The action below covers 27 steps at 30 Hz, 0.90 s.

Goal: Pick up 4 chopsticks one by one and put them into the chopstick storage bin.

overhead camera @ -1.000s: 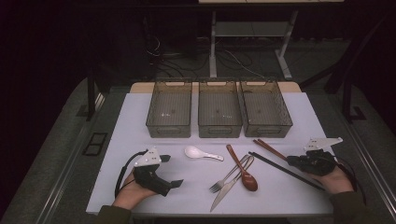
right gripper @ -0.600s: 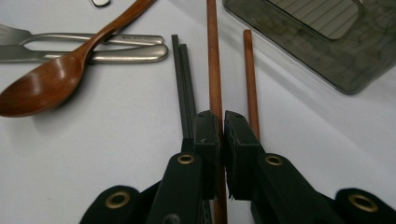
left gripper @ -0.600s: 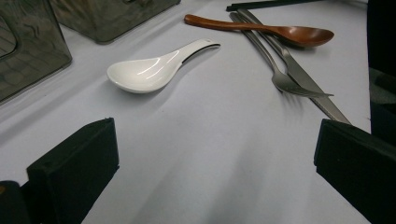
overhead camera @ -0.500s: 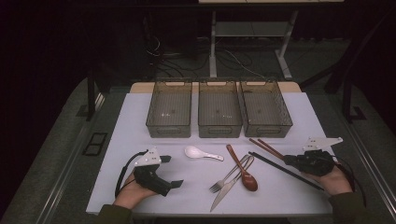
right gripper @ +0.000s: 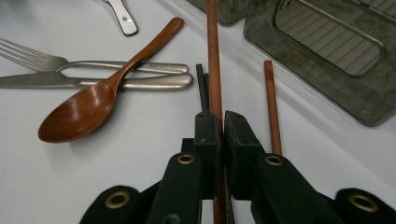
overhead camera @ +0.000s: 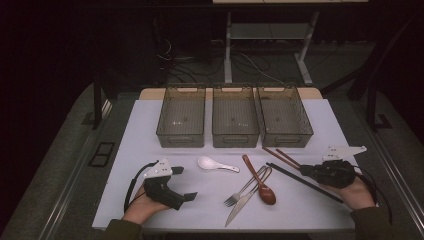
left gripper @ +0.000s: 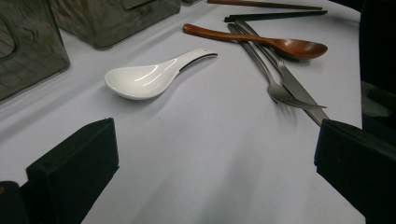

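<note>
My right gripper (right gripper: 219, 116) is shut on a brown chopstick (right gripper: 214, 56), which runs forward from between the jaws. A second brown chopstick (right gripper: 272, 107) lies beside it on the table, and a black chopstick (right gripper: 201, 86) lies just under the jaws. In the high view my right gripper (overhead camera: 306, 171) sits at the right of the white table (overhead camera: 150, 125), by the brown chopsticks (overhead camera: 280, 156) and the black pair (overhead camera: 300, 180). My left gripper (overhead camera: 184, 183) rests open at the front left, its jaws (left gripper: 215, 135) wide apart and holding nothing, facing a white ceramic spoon (left gripper: 149, 79).
Three empty clear bins (overhead camera: 235, 117) stand in a row at the back. In the middle lie a wooden spoon (overhead camera: 260, 182), a metal fork (overhead camera: 245, 187) and a knife (overhead camera: 240, 207), crossing one another. The white spoon (overhead camera: 212, 164) lies apart, to their left.
My right gripper has edged slightly left with the brown chopstick, whose tip has parted from the other one. The left gripper has stayed still.
</note>
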Each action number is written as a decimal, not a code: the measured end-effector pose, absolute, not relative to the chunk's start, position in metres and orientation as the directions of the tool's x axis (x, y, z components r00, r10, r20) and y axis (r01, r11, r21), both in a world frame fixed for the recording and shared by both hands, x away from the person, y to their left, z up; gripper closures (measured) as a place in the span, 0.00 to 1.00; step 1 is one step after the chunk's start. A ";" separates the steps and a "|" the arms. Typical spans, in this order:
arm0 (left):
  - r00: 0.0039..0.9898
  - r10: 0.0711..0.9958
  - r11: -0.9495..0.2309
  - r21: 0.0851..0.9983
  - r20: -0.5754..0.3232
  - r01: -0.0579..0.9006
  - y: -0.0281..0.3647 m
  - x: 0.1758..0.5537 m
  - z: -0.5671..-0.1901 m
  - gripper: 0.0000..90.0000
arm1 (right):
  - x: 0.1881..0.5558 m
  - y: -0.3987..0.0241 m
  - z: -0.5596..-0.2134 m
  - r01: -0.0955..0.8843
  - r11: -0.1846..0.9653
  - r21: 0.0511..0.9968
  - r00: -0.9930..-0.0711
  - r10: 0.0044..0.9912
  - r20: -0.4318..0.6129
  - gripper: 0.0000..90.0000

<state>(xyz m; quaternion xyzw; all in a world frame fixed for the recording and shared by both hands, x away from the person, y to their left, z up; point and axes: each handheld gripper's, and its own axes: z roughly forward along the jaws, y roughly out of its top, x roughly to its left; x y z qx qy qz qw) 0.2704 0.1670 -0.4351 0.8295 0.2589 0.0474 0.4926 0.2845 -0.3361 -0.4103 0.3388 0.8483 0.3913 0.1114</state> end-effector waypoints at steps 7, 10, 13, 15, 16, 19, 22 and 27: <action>0.856 0.488 -0.376 0.844 -0.170 0.382 0.167 0.271 -0.435 0.00 | 0.285 -0.328 -0.403 0.470 0.461 0.753 -0.764 0.639 0.086 0.94; 0.856 0.488 -0.371 0.846 -0.172 0.382 0.168 0.271 -0.434 0.00 | 0.286 -0.323 -0.401 0.461 0.465 0.756 -0.772 0.629 0.084 0.94; 0.860 0.483 -0.376 0.847 -0.167 0.376 0.168 0.271 -0.433 0.00 | 0.287 -0.318 -0.397 0.453 0.462 0.762 -0.777 0.625 0.082 0.94; 0.861 0.481 -0.376 0.848 -0.166 0.374 0.167 0.271 -0.433 0.00 | 0.288 -0.315 -0.395 0.450 0.460 0.766 -0.777 0.625 0.081 0.94; 0.862 0.479 -0.377 0.847 -0.168 0.374 0.168 0.271 -0.433 0.00 | 0.289 -0.313 -0.395 0.450 0.456 0.768 -0.777 0.624 0.085 0.94; 0.865 0.470 -0.377 0.845 -0.178 0.379 0.166 0.271 -0.434 0.00 | 0.291 -0.308 -0.392 0.446 0.451 0.773 -0.779 0.621 0.088 0.94; 0.873 0.455 -0.394 0.841 -0.173 0.372 0.164 0.270 -0.434 0.00 | 0.293 -0.302 -0.391 0.441 0.448 0.777 -0.783 0.615 0.090 0.94; 0.873 0.457 -0.395 0.841 -0.170 0.371 0.163 0.269 -0.433 0.00 | 0.296 -0.291 -0.389 0.431 0.450 0.782 -0.793 0.603 0.090 0.94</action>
